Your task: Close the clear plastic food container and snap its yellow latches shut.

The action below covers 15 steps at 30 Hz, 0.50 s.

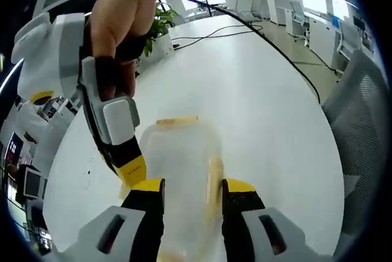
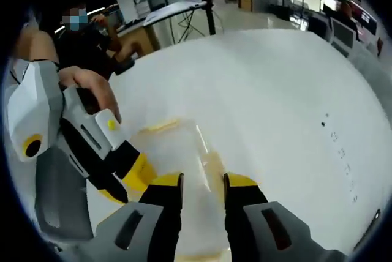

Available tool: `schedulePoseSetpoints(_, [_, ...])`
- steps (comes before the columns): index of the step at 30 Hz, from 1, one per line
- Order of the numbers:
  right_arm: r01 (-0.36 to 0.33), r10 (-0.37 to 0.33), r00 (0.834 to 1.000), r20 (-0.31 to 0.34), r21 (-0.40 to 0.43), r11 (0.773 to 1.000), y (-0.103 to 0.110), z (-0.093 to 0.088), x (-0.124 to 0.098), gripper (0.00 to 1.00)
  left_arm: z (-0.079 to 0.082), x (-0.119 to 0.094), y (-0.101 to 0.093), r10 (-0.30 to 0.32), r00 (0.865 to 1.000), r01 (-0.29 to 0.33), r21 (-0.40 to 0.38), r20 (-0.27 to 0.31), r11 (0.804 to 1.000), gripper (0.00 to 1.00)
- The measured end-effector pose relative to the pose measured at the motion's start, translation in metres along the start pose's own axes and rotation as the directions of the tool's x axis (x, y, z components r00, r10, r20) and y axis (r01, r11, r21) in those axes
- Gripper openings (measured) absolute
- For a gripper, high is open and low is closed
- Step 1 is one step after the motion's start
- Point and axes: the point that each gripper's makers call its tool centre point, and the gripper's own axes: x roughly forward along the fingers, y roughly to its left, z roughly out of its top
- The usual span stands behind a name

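A clear plastic food container (image 1: 180,158) lies on the white table (image 1: 257,109) with its lid on. One yellow latch (image 1: 177,120) is on its far end and another yellow latch (image 1: 215,179) runs along its right side. My left gripper (image 1: 193,187) hovers low over the near part of the box, jaws open and a little narrower than the box. My right gripper (image 1: 131,173), held by a hand (image 1: 122,11), touches the box's left edge. In the right gripper view, the container (image 2: 177,149) lies ahead of my right gripper (image 2: 203,182), whose jaws are open a narrow gap. My left gripper (image 2: 125,182) enters from the left.
A mesh office chair (image 1: 361,127) stands at the table's right edge. A potted plant (image 1: 160,23) and black cables (image 1: 245,29) sit at the far end. A person (image 2: 79,29) is beyond the table. Broad bare tabletop (image 2: 275,90) lies to the right.
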Motion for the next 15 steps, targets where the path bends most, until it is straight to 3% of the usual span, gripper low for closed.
schedulePoseSetpoints(10, [-0.172,0.166,0.981,-0.098,-0.058,0.983,-0.0042,-0.0041,0.0013,0.24,0.0005,-0.0003,0.0008,-0.007,1.0,0.007,-0.005,0.005,1.0,0.3])
schedulePoseSetpoints(15, [-0.217,0.211,0.971,-0.116,-0.043,0.975,-0.006,-0.0049,0.0023,0.24,0.0009,-0.0002,0.0003,-0.003,1.0,0.003,-0.005,0.006,1.0,0.3])
